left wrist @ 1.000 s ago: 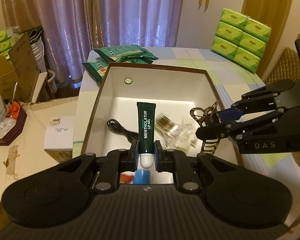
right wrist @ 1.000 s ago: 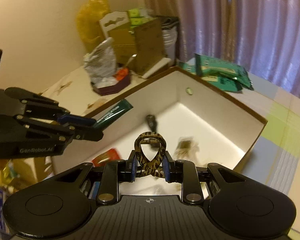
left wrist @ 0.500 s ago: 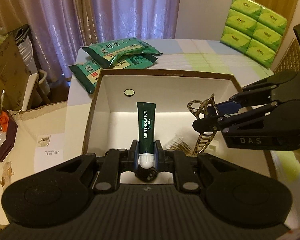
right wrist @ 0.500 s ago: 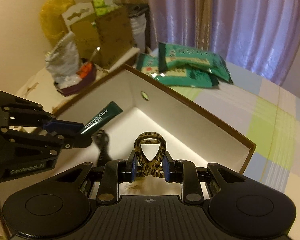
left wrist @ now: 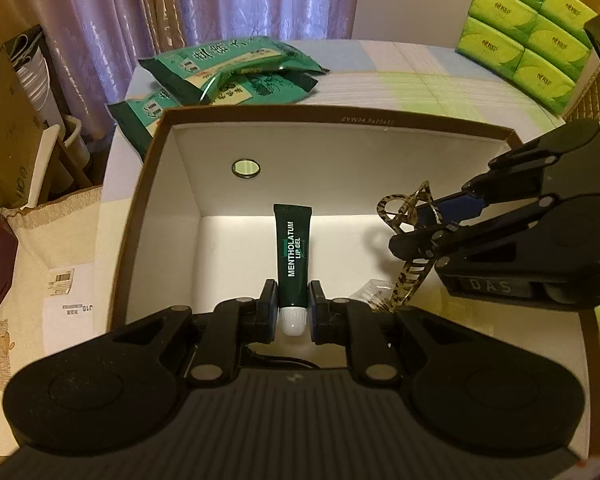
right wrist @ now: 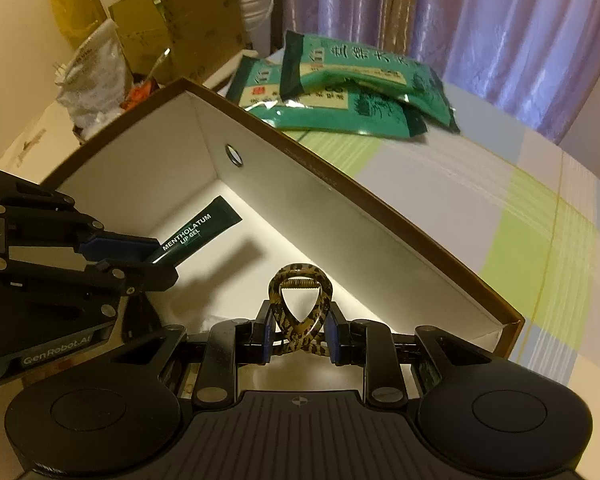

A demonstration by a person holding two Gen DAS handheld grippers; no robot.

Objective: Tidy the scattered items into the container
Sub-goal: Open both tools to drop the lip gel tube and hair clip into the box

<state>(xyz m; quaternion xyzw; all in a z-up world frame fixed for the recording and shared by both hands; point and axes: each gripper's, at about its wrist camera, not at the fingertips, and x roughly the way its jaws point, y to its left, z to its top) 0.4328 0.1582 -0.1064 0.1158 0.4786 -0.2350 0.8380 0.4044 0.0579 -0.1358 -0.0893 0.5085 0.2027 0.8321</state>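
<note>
My left gripper point(left wrist: 293, 307) is shut on a dark green Mentholatum lip gel tube point(left wrist: 293, 256), white cap toward the camera, held over the open brown-rimmed white box point(left wrist: 332, 120). My right gripper point(right wrist: 299, 334) is shut on a leopard-print hair claw clip point(right wrist: 300, 312), also above the box interior point(right wrist: 284, 240). From the left wrist view the right gripper point(left wrist: 424, 236) reaches in from the right with the clip point(left wrist: 404, 216). The right wrist view shows the left gripper point(right wrist: 140, 258) and tube point(right wrist: 198, 230) at left. A clear packet point(left wrist: 372, 294) lies on the box floor.
Green snack packets point(left wrist: 228, 68) lie on the checked tablecloth behind the box. Stacked lime-green tissue packs point(left wrist: 528, 36) stand at back right. A side table at left carries cardboard boxes point(right wrist: 172, 32) and bags. Purple curtains hang behind. A black cable point(left wrist: 284, 362) lies under the left gripper.
Both grippers have moved forward and lower over the box, keeping hold of the tube and the clip. The box interior now fills more of both views.
</note>
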